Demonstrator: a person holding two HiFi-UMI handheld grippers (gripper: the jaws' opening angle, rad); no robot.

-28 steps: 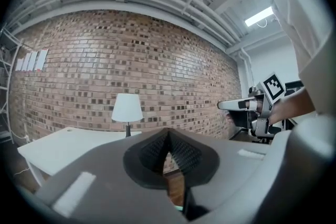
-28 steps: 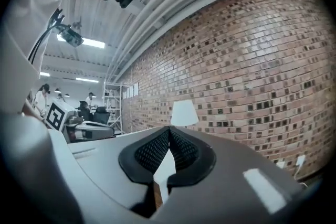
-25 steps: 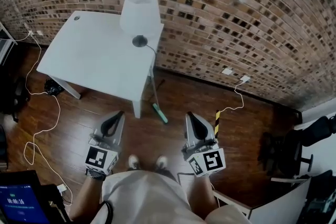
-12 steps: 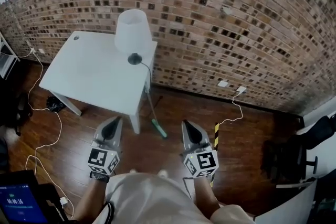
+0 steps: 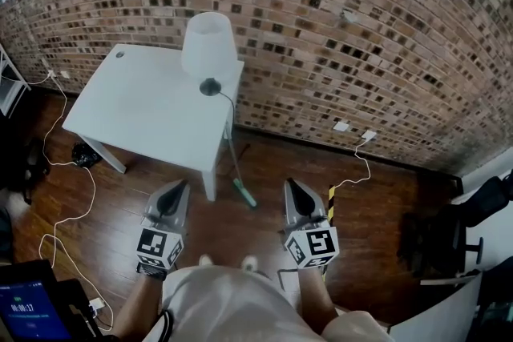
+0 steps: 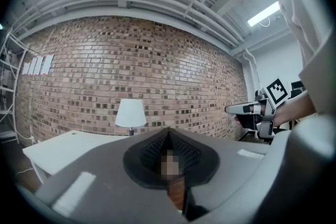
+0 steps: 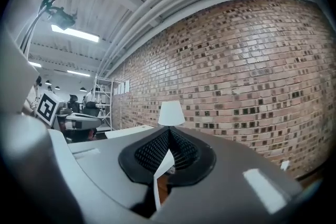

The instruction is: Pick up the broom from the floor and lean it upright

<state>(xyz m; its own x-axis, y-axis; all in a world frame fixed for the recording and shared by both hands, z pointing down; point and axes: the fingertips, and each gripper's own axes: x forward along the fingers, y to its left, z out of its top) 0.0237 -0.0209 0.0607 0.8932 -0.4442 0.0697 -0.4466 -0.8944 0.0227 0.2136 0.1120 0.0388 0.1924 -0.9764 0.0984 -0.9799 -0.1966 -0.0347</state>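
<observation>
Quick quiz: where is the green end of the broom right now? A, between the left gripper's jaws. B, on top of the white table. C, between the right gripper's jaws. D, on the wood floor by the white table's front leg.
D: the green end of the broom rests on the wood floor beside the table leg, ahead of the left gripper and right gripper, both shut and empty.

Wooden floor (image 5: 272, 166) with broom (image 5: 244, 194), table (image 5: 144, 102)

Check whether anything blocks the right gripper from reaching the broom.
Nothing visible does. The broom lies on bare floor, ahead and to the left of the right gripper. The table leg stands close on the broom's far side.
</observation>
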